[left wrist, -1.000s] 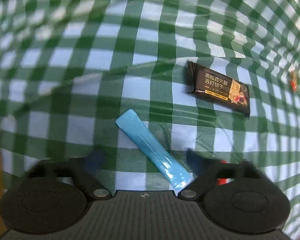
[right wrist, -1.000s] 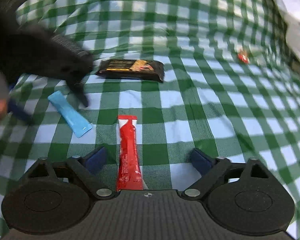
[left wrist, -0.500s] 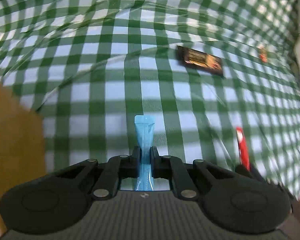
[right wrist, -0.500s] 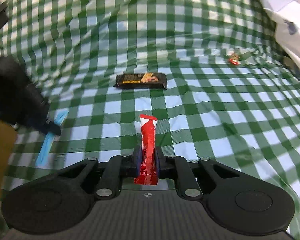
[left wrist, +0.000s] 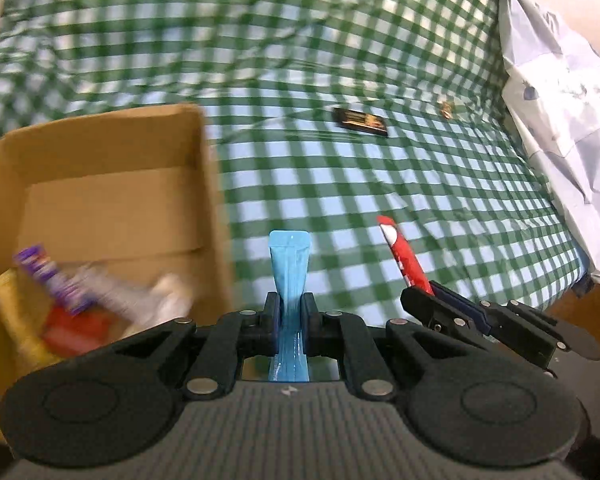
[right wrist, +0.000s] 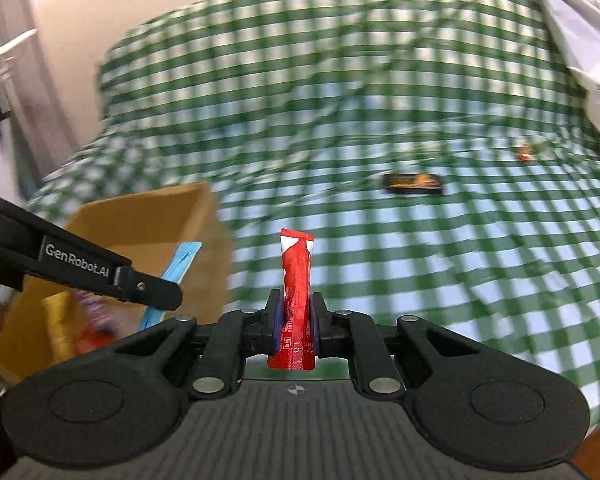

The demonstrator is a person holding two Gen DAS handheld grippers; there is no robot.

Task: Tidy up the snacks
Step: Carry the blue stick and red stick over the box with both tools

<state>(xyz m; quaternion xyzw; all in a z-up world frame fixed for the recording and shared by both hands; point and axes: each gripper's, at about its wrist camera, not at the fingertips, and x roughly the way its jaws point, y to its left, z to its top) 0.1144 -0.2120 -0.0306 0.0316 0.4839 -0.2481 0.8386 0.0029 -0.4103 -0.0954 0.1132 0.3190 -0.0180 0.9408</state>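
At the far left an open brown cardboard box [left wrist: 100, 184] sits on the cloth; its contents are smeared by motion blur, so only a purple-and-white wrapper [left wrist: 48, 276], something yellow at the wall and a red patch can be made out, none clearly. The box's near edge is cut off by the frame and by the gripper body.

Just right of the box, the left gripper [left wrist: 290, 312] has its jaws clamped on a light blue stick-shaped sachet [left wrist: 289, 264], which stands up between the pads above the cloth. Beside it, further right, the right gripper [right wrist: 296, 316] is likewise closed on a red stick-shaped sachet [right wrist: 297, 280] with a white tip; in the left wrist view only part of this gripper shows.

Well beyond them a dark rectangular snack bar wrapper [left wrist: 360, 122] lies flat on the cloth, its print unreadable. Right of it lies a small red-and-gold wrapped sweet [right wrist: 524, 154], too small to identify.

The surface is a wrinkled green-and-white checked tablecloth [left wrist: 380, 184]. At the right edge lies crumpled pale plastic sheeting [left wrist: 560, 92]; a cream wall [right wrist: 120, 0] stands behind.
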